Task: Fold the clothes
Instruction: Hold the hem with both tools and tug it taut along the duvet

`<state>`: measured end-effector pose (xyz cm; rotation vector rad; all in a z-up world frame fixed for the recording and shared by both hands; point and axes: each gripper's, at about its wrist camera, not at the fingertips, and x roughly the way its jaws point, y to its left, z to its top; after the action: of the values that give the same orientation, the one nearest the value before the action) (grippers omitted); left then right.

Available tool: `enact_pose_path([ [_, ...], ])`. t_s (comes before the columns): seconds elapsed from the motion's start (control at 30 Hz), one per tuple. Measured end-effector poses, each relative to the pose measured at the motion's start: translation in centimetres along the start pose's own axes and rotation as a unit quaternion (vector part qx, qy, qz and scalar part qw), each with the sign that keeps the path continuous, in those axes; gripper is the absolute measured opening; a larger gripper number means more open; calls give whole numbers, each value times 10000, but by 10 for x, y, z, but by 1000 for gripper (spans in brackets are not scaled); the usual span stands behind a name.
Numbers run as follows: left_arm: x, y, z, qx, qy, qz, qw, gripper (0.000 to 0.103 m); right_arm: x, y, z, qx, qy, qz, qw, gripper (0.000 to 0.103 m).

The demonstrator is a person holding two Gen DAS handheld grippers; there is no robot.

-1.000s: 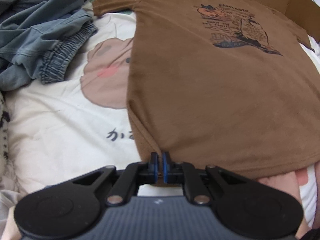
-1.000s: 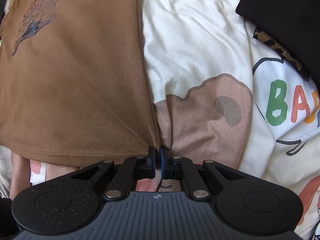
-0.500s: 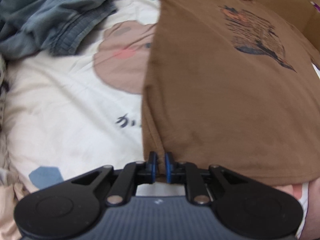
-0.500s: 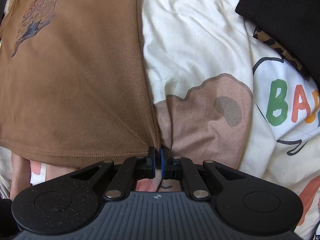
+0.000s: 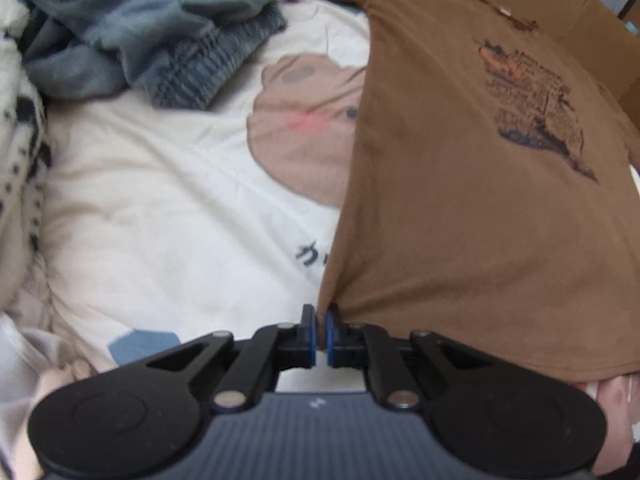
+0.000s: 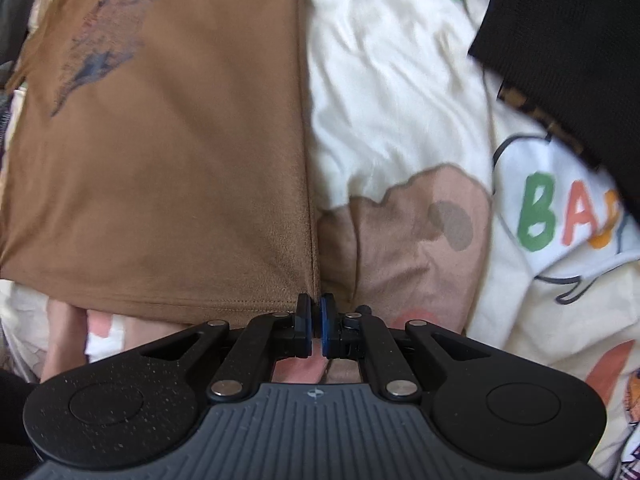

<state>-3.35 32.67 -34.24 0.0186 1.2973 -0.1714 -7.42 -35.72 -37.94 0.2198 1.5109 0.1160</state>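
Toward the bed's far left corner you have a heap of blue-grey denim clothes (image 5: 132,36), blurred and cut off by the frame. Your left gripper (image 5: 319,334) pinches the near left hem corner of the brown T-shirt (image 5: 472,208), which lies print-up across the cartoon-printed bed sheet (image 5: 168,200); its chest print is too smeared to read. Your right gripper (image 6: 315,326) is pressed together on the shirt's near right hem corner. By the bed's right edge, a black garment (image 6: 568,40) is cropped, its shape unclear.
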Motion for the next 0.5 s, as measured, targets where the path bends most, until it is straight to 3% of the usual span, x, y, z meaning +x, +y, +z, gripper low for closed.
enact_pose_path([
  [0.1,-15,2,4,28,0,-36,10000,4,-20,-28,-3,-10,-139,123,9998,2],
  [0.27,-28,2,8,41,-19,-49,10000,4,-47,-30,3,83,-321,249,9991,2],
  [0.5,-50,4,8,63,-81,-31,9999,4,-41,-20,13,113,-324,340,9988,2],
])
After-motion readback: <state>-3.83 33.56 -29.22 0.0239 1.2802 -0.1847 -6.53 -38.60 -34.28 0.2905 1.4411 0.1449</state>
